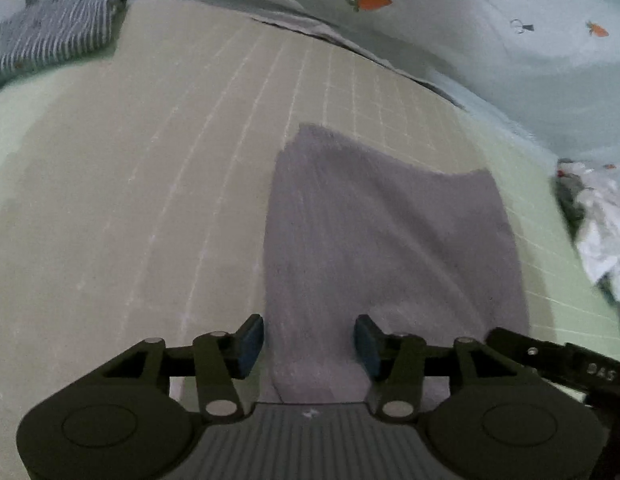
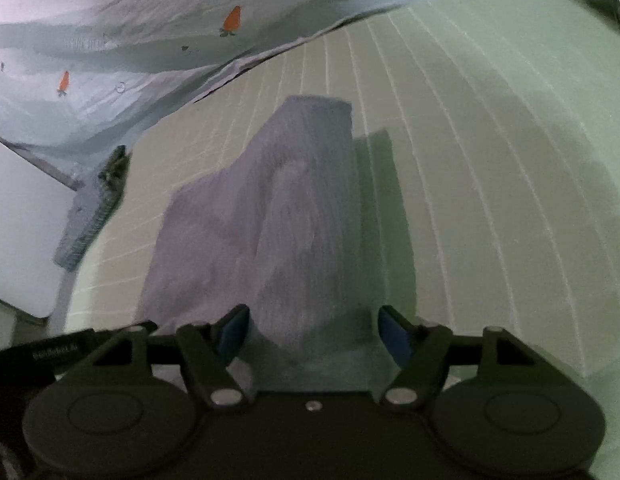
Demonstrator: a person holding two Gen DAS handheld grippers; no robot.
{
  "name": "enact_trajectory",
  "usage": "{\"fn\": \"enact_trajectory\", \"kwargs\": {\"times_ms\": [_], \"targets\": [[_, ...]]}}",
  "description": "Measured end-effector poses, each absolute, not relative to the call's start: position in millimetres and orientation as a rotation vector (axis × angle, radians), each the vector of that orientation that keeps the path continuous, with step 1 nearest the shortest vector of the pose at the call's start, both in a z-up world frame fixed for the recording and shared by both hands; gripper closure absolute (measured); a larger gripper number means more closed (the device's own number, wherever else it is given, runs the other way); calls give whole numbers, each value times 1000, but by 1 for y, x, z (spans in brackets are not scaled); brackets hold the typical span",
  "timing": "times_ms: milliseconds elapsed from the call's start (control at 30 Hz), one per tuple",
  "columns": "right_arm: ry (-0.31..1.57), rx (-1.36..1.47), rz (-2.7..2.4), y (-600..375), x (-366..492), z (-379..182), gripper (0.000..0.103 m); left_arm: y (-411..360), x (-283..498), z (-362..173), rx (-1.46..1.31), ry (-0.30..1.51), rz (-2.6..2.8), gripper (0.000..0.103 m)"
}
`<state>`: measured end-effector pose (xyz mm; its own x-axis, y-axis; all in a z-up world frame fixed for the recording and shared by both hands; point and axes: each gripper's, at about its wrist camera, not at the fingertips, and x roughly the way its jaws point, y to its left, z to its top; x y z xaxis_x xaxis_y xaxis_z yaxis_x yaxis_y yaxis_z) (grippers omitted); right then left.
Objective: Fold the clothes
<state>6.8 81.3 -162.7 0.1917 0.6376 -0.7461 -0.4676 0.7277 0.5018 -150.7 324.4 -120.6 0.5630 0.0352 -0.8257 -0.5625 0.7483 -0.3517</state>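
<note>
A grey-mauve ribbed garment (image 1: 382, 240) lies folded on a pale green gridded sheet (image 1: 150, 160). My left gripper (image 1: 309, 344) hovers over its near left edge. The blue pads stand apart with the cloth below and between them, not pinched. In the right wrist view the same garment (image 2: 278, 220) rises in a ridge toward my right gripper (image 2: 314, 334). Its pads are wide apart on either side of the cloth and do not press on it. Part of the other gripper's black body shows at the lower right of the left wrist view.
A folded dark striped garment (image 1: 50, 40) sits at the far left of the sheet. A pale duvet with carrot prints (image 1: 470, 20) is bunched along the back. Crumpled white clothing (image 1: 602, 220) lies at the right. A white flat object (image 2: 18, 232) borders the bed.
</note>
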Motion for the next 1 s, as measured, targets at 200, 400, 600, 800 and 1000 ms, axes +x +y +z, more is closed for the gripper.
{"fn": "enact_trajectory", "kwargs": {"times_ms": [200, 400, 600, 800, 1000], "targets": [[1172, 230, 786, 55, -22, -169, 32, 323, -169, -129, -730, 910, 350, 49], [1189, 209, 745, 37, -53, -169, 36, 326, -180, -133, -743, 922, 301, 47], [1085, 271, 659, 33, -47, -152, 27, 325, -188, -124, -653, 933, 210, 33], [1018, 261, 647, 53, -26, -144, 22, 302, -185, -131, -377, 1076, 168, 29], [1030, 193, 714, 80, -6, -147, 11, 320, -196, -110, -537, 922, 224, 24]]}}
